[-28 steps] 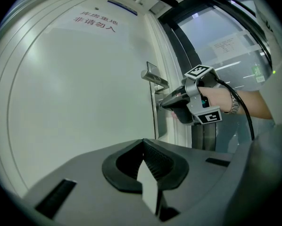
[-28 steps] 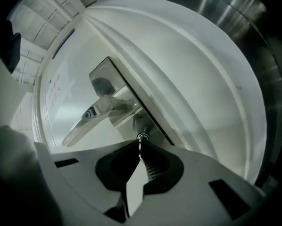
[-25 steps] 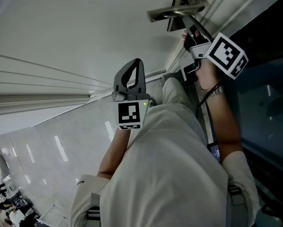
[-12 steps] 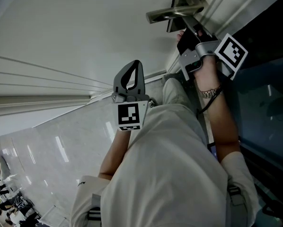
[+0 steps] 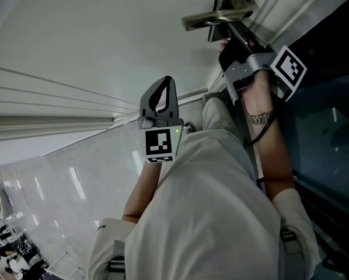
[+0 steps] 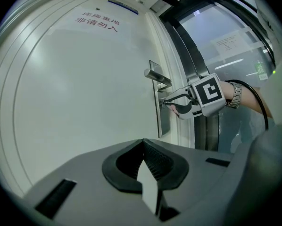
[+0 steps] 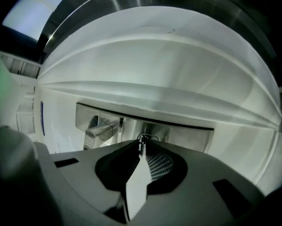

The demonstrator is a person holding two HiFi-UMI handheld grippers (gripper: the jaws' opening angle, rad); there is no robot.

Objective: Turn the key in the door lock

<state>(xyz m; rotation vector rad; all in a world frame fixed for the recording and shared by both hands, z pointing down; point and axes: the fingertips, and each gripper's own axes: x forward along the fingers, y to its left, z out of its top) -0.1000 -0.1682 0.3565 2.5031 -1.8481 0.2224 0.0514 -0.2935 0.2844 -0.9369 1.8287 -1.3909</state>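
Right gripper view looks along clenched jaws at the brushed-metal lock plate (image 7: 190,134), with the lever handle (image 7: 99,128) just to its left. The right gripper (image 7: 141,149) is pinched tight on the key (image 7: 141,142), and the key's wire ring (image 7: 149,137) shows just past the tips. The key sits in the lock below the handle, near the right edge of the white door (image 6: 84,88).

Inserting and gripping the key are therefore done. The plate stands upright on the door but runs crosswise in this view, so the gripper is rolled onto its side. From that I judge the turn to be under way. No view shows whether the bolt has moved, so what seems left is to finish the turn and let go.

The left gripper (image 6: 142,145) hangs well back from the door. Its jaws are pressed together with nothing between them, and it touches nothing.
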